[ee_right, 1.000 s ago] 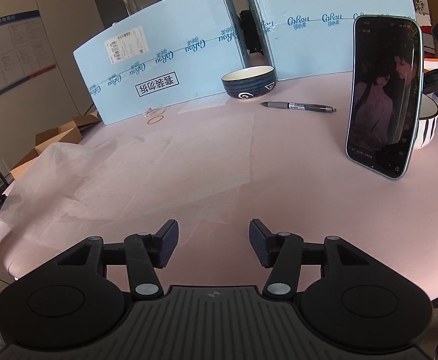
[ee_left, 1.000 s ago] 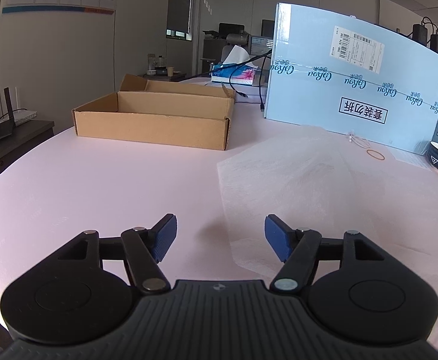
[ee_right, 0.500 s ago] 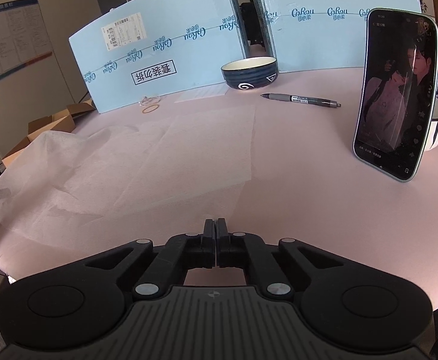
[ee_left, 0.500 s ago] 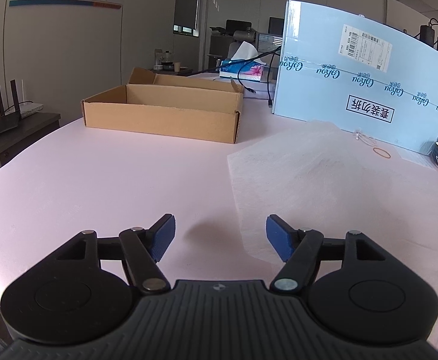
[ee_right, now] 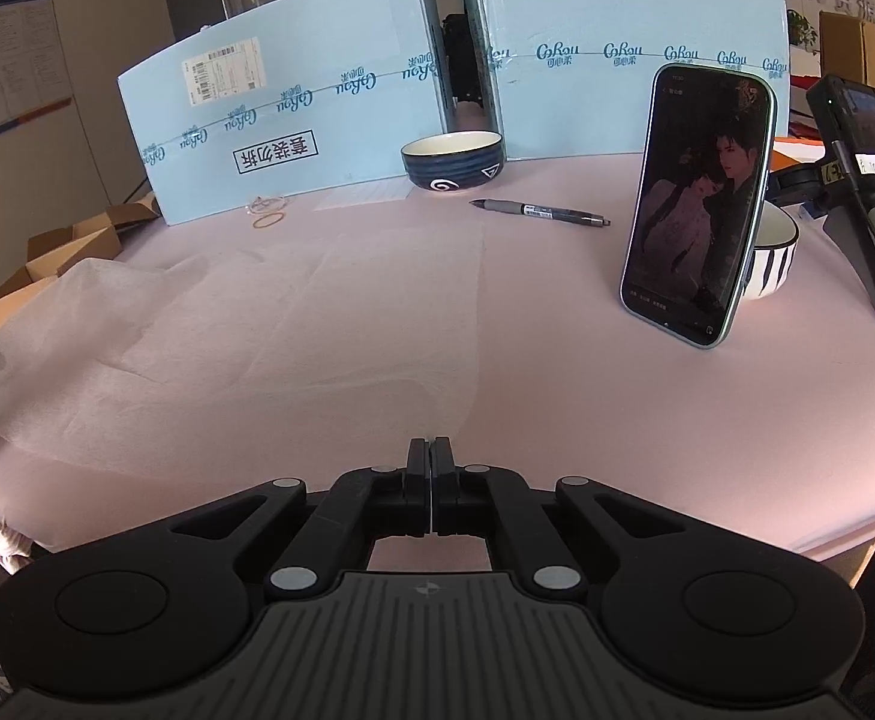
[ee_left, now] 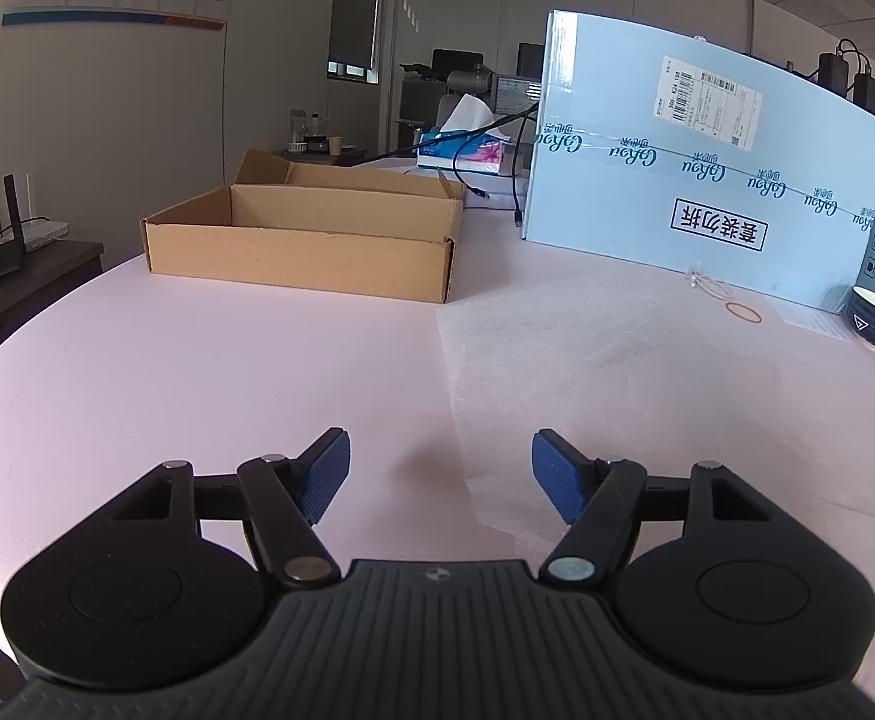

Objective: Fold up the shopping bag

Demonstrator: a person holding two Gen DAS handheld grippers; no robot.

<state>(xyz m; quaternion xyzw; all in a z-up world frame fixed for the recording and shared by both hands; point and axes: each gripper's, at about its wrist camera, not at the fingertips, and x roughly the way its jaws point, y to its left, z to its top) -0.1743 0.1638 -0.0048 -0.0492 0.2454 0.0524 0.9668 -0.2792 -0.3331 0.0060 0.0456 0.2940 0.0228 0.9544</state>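
Note:
The shopping bag (ee_right: 293,324) is a thin white translucent sheet lying flat on the pink table (ee_right: 587,408), slightly puffed at its far left. My right gripper (ee_right: 431,450) is shut, its fingertips meeting at the bag's near right corner and pinching the edge there. In the left wrist view the same bag (ee_left: 647,396) stretches to the right. Its left edge runs down between the fingers of my left gripper (ee_left: 440,468). That gripper is open and low over the table, holding nothing.
An open cardboard box (ee_left: 299,240) stands at the back left. Light blue boards (ee_right: 293,102) wall off the rear. Also on the table: a dark bowl (ee_right: 452,162), a pen (ee_right: 539,213), a rubber band (ee_right: 268,219), and a phone (ee_right: 698,204) leaning on a striped bowl (ee_right: 773,252).
My right gripper went from open to shut at the bag's near corner and has moved slightly forward. The left gripper stayed open and drifted a little forward and left.

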